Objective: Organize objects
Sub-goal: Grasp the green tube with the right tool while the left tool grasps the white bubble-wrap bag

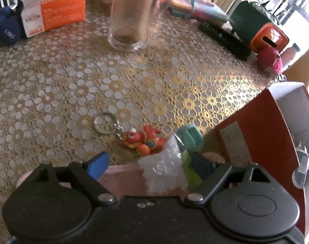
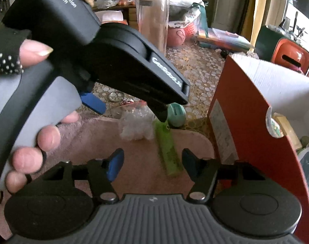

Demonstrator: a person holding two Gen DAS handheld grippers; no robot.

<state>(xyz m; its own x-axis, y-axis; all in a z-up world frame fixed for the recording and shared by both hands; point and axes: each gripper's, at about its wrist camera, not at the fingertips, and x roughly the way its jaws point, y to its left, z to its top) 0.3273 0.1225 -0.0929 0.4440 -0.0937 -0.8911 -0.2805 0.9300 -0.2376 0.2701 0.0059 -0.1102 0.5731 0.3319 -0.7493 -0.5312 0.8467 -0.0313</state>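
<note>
My left gripper (image 1: pixel 149 165) is open over a pink pad (image 1: pixel 124 180), with a clump of clear bubble wrap (image 1: pixel 164 170) and a green stick (image 1: pixel 190 170) between its blue fingers. A red toy keychain (image 1: pixel 143 139) with a ring and a teal item (image 1: pixel 190 137) lie just ahead. My right gripper (image 2: pixel 152 163) is open and empty above the pink pad (image 2: pixel 138 152), behind the left gripper (image 2: pixel 132 105). The green stick (image 2: pixel 167 150) lies between my right fingers. The bubble wrap (image 2: pixel 137 125) sits further ahead.
A red box with a white inside (image 2: pixel 247 109) stands open at the right and also shows in the left wrist view (image 1: pixel 264 134). A tall clear jar (image 1: pixel 132 14), an orange tissue pack (image 1: pixel 54 10), a dark cap (image 1: pixel 9 30) and an orange-green box (image 1: pixel 264 32) stand on the patterned tablecloth (image 1: pixel 73 85).
</note>
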